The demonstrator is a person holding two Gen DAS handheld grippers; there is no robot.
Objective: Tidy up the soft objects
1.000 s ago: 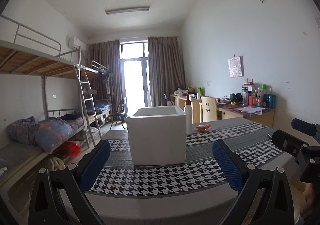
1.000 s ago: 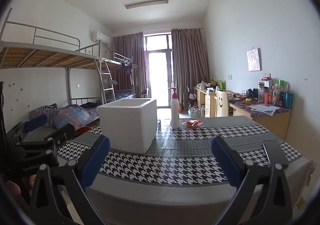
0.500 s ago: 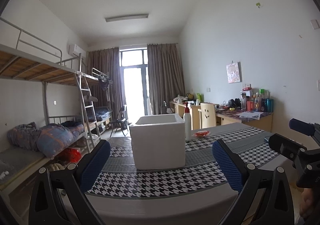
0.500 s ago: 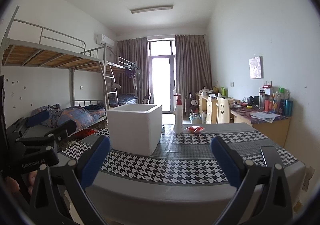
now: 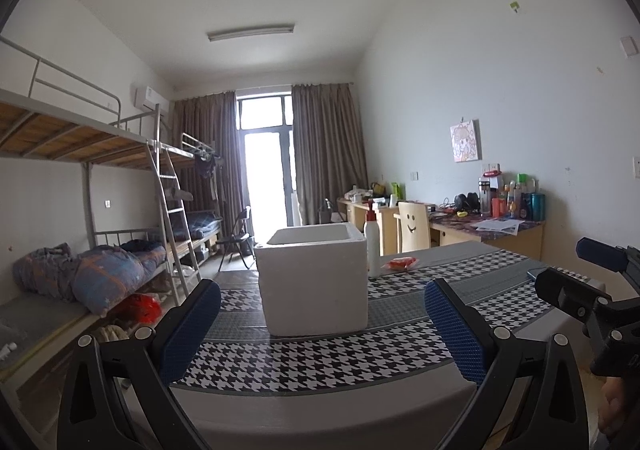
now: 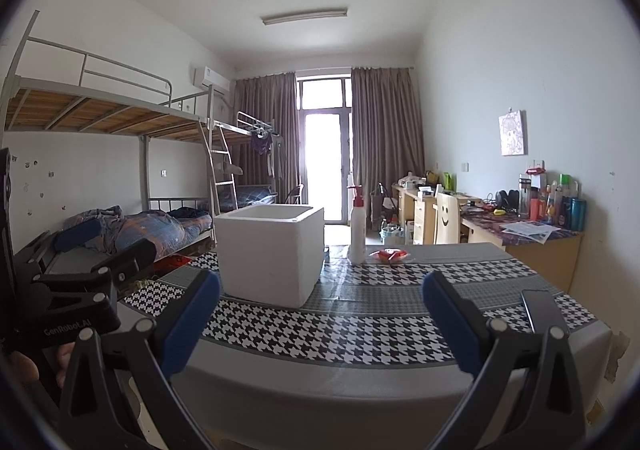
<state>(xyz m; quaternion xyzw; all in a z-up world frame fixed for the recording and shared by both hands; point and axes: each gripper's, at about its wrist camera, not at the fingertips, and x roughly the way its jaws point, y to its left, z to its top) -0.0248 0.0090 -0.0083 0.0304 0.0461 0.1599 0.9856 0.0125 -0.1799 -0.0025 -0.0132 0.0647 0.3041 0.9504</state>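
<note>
The left gripper (image 5: 322, 320) stands wide open with nothing between its blue-padded fingers (image 5: 191, 324), held level and aimed across the near edge of the table (image 5: 320, 406). The right gripper (image 6: 320, 318) is likewise spread wide and empty, also level, with its blue pads (image 6: 448, 320) above the near table edge. In the right wrist view the left gripper's black body sits at 9 o'clock, with fingertips of a hand (image 6: 64, 360) curled under it; the white lettering on that body reads "GenRobot.AI". In the left wrist view the right gripper's body shows at 3 o'clock, and part of a hand (image 5: 614, 406) shows at 4 o'clock.

Ahead of both grippers, at 12 o'clock on the table, stands a white foam box (image 5: 314, 282), open at the top; its inside cannot be seen from this height. It rests on a black-and-white houndstooth cloth (image 5: 304, 362) with grey stripes. Just beside the box at its 3 o'clock stands a white pump bottle (image 5: 372, 242) with a red top, and a small red and white packet (image 5: 400, 262) lies near the bottle, farther toward 2 o'clock. A dark phone (image 6: 540, 308) lies flat near the table's right edge, at 4 o'clock in the right wrist view.

Beyond the table, bunk beds (image 5: 80, 137) with bundled bedding (image 5: 92, 276) line the wall at 9 o'clock. A chair (image 5: 414, 226) with a smiling face on its back stands by a cluttered desk (image 5: 500, 228) at 2 o'clock. Curtains (image 5: 328, 149) frame a bright window at 12 o'clock.
</note>
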